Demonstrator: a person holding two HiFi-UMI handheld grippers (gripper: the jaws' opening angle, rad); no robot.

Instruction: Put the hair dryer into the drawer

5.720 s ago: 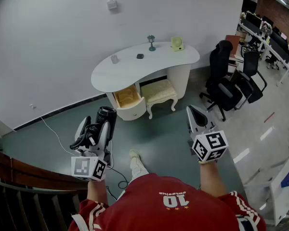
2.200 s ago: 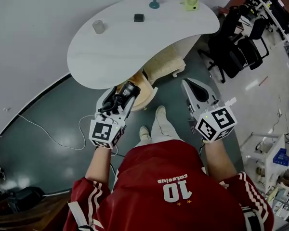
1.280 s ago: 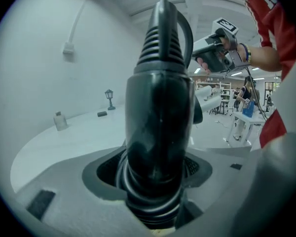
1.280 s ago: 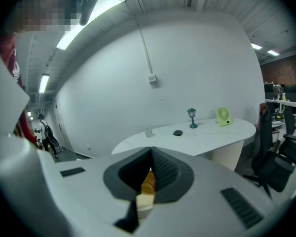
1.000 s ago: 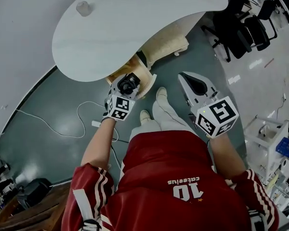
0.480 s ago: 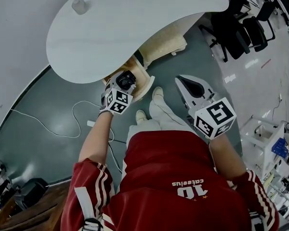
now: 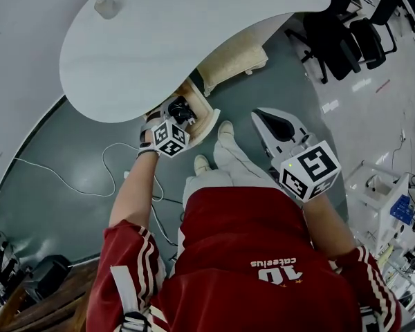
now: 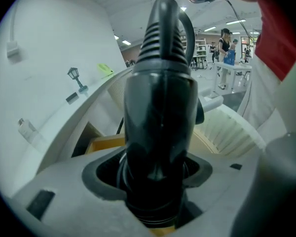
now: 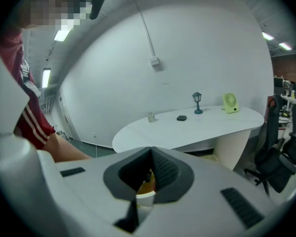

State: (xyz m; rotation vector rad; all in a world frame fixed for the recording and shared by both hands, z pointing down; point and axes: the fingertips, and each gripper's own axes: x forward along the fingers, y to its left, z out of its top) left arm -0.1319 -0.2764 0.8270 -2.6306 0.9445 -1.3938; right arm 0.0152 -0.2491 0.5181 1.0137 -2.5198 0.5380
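Nearest the person and well short of the white desk, the right gripper has its jaws pressed together on nothing. Farther on, at the desk's front edge, the left gripper pinches the black hair dryer. It holds the dryer over the wooden inside of the open drawer, which juts from under the desk. Whether the dryer touches the bottom cannot be told. A cushioned stool sits under the desk beside the drawer. At the desk's far side stand a small lamp and a green fan.
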